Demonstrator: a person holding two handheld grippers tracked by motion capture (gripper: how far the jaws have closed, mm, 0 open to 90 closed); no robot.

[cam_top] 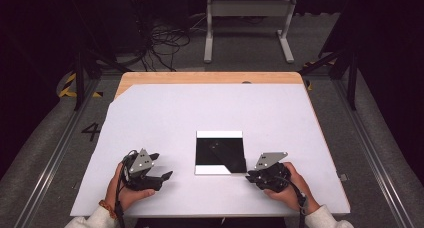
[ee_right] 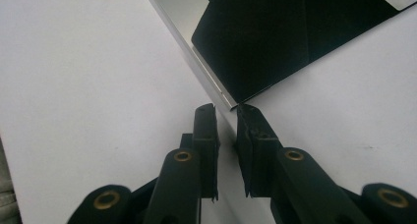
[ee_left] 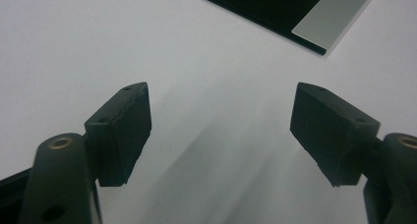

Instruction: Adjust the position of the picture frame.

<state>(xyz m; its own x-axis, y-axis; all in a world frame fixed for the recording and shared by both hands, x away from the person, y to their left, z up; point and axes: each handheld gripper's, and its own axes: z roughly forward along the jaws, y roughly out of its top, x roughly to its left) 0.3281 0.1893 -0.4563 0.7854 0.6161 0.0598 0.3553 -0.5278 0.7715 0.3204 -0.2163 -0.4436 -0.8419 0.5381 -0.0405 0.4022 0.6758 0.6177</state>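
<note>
- A square sheet [cam_top: 220,153], black with white showing along its far edge and near-left part, is laid flat near the middle of the white table cover [cam_top: 165,113], between the two hands
- One near corner appears to have been folded over, so a dark diagonal edge is seen against the white; the work in hand is judged to be the folding of this sheet
- The right gripper [cam_top: 251,177] is held low at the sheet's near right corner; in the right gripper view its jaws are drawn almost together just at that corner [ee_right: 233,104], with a narrow gap left between the fingertips [ee_right: 205,117]
- Whether the corner is actually pinched cannot be told; the placement suggests the corner is being pressed or steadied so the sheet is not shifted
- The left gripper [cam_top: 162,168] is kept apart from the sheet, to its left, with jaws spread wide and nothing between them; bare cover is seen between its pads [ee_left: 129,121]
- The sheet's edge [ee_left: 314,22] is seen ahead of the left gripper, so a reach toward it is judged likely
</note>
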